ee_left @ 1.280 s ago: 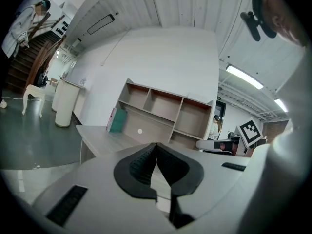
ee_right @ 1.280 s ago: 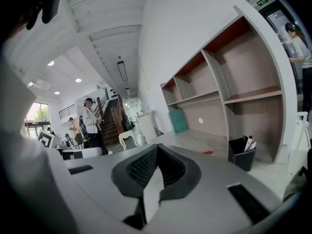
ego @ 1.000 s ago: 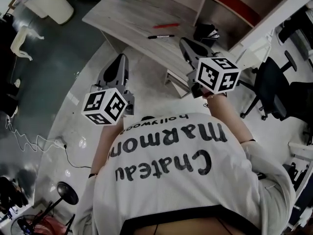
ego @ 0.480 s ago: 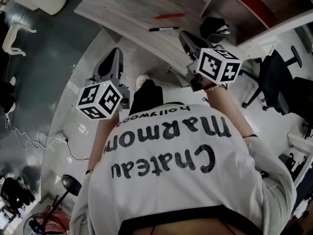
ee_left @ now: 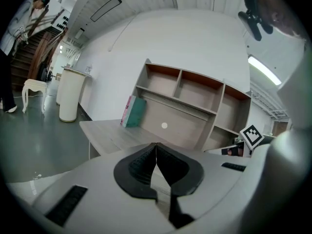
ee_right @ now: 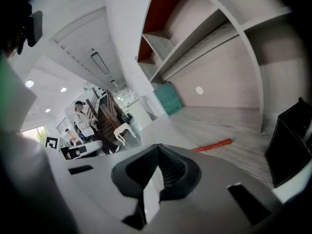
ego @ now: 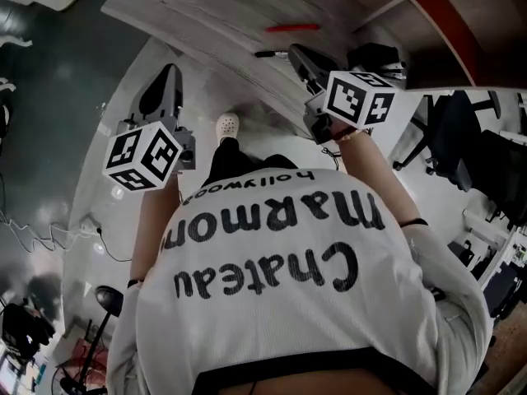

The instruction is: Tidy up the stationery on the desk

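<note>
A red pen (ego: pixel 292 28) and a black marker (ego: pixel 270 53) lie on the grey wooden desk (ego: pixel 189 15). A black pen holder (ego: pixel 375 56) stands at the desk's right end. My right gripper (ego: pixel 296 53) hovers at the desk's front edge, close to the marker, jaws shut and empty. In the right gripper view the shut gripper (ee_right: pixel 157 147) faces the red pen (ee_right: pixel 212 145) and the black holder (ee_right: pixel 292 145). My left gripper (ego: pixel 169 74) hangs over the floor, left of the desk. It is shut on nothing (ee_left: pixel 156 145) and faces the desk (ee_left: pixel 107 133).
A teal book (ee_left: pixel 134 111) leans at the back of the desk under a shelf unit (ee_left: pixel 195 89). A black office chair (ego: pixel 449 138) stands at the right. Cables (ego: pixel 49 237) and a lamp (ego: pixel 107 299) lie on the floor at the left. People stand far off (ee_right: pixel 80 121).
The view has shifted toward the desk, which now sits higher in the head view. Both grippers rose in the picture, the right one reaching the desk's edge. A foot has come into sight.
</note>
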`<action>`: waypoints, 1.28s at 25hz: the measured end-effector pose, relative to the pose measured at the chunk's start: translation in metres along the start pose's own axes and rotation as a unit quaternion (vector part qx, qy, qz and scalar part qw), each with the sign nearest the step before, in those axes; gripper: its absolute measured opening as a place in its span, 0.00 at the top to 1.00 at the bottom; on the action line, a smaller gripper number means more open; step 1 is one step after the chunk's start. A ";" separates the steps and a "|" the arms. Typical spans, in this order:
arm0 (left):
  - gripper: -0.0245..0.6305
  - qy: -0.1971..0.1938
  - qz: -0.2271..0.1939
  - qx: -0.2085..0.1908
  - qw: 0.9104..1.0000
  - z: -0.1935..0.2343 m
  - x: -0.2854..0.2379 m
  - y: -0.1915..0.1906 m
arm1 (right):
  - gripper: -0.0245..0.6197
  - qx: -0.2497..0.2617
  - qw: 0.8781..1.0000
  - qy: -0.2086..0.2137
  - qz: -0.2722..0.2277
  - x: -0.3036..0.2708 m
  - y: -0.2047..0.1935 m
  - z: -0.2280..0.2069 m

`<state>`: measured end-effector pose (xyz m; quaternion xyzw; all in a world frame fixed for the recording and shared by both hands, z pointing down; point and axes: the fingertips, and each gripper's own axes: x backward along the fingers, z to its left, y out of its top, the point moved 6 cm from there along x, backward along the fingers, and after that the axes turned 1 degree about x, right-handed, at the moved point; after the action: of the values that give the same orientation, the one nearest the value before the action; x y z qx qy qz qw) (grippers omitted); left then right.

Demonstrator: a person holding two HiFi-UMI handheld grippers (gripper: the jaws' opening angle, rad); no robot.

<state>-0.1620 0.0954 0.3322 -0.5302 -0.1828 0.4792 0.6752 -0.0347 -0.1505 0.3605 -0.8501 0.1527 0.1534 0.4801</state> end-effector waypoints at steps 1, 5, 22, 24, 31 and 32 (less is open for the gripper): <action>0.94 0.005 0.003 0.004 1.000 0.008 -0.004 0.000 | 0.95 0.003 1.000 -0.001 0.013 -0.010 -0.002 -0.005; 0.94 0.026 0.009 0.007 1.000 0.035 -0.014 0.003 | 0.95 0.031 0.997 -0.014 0.074 -0.043 -0.016 -0.024; 0.94 0.078 0.040 0.030 0.996 0.075 0.008 -0.021 | 0.95 0.126 0.965 0.013 0.231 -0.093 -0.046 -0.046; 0.94 0.080 0.041 0.032 0.995 0.078 0.010 -0.023 | 0.95 0.137 0.959 0.032 0.246 -0.100 -0.044 -0.043; 0.94 0.094 0.043 0.038 0.994 0.086 0.017 -0.027 | 0.94 0.220 0.923 0.078 0.307 -0.119 -0.043 -0.043; 0.94 0.096 0.043 0.039 0.994 0.087 0.018 -0.027 | 0.91 0.244 0.911 0.079 0.322 -0.120 -0.042 -0.042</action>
<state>-0.2070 0.1585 0.3841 -0.5544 -0.0755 0.4618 0.6883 -0.1218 -0.1522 0.4629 -0.6204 0.4885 0.1898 0.5835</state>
